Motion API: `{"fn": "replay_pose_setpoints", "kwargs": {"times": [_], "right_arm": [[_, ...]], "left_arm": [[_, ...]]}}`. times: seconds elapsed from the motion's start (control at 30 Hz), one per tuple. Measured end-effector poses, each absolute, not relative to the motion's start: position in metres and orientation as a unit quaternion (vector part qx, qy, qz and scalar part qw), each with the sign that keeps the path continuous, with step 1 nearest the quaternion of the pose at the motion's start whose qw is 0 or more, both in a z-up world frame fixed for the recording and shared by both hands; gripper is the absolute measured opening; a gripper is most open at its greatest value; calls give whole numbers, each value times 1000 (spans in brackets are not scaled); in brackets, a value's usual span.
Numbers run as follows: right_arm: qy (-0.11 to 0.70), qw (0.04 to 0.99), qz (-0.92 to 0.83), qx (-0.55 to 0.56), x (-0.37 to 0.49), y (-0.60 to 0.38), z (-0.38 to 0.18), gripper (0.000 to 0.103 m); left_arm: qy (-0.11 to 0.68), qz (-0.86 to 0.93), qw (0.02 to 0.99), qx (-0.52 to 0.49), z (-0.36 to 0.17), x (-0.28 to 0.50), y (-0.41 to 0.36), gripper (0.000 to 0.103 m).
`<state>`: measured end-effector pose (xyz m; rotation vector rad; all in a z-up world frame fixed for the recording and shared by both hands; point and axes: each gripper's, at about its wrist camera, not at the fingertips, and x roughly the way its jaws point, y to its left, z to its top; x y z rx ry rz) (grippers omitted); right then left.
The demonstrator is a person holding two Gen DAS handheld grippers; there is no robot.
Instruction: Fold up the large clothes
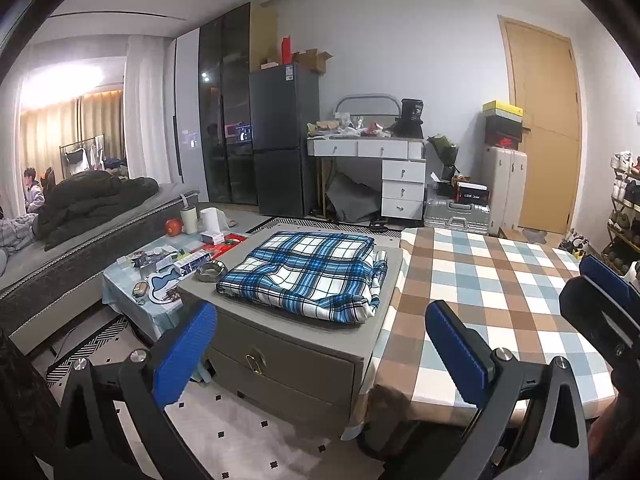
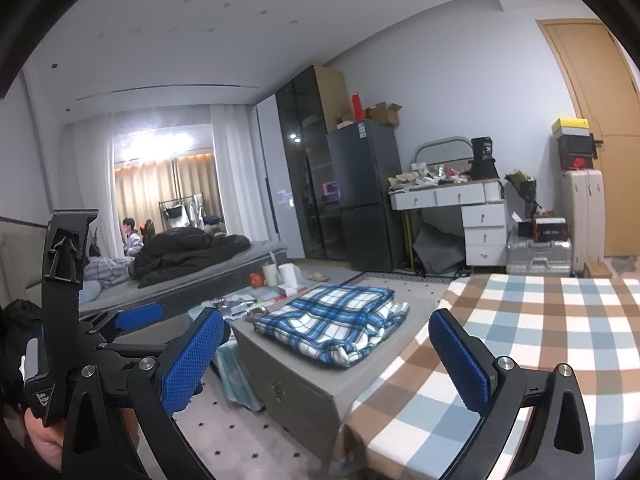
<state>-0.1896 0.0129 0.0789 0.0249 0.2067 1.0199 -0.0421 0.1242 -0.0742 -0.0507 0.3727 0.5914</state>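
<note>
A blue, white and black plaid garment lies folded in a flat rectangle on top of a grey drawer chest; the right wrist view shows the same garment on the chest. My left gripper is open, held back from the chest with nothing between its blue pads. My right gripper is open too and empty, hovering near the corner of the checked table. The right gripper also shows at the right edge of the left wrist view, and the left gripper at the left of the right wrist view.
A brown, blue and white checked tablecloth covers the table right of the chest. A low cluttered table stands to the left, a bed with a dark duvet behind it. A person sits far left. Fridge, desk, suitcases and door at the back.
</note>
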Motion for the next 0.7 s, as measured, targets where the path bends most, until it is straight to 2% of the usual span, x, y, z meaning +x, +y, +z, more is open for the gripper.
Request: {"fn": "replay_pose_setpoints", "kwargs": {"times": [0.7], "right_arm": [[96,866,490,12,-189,12,78,103]], "left_arm": [[178,280,943,-12,-72,-41,122,102]]}}
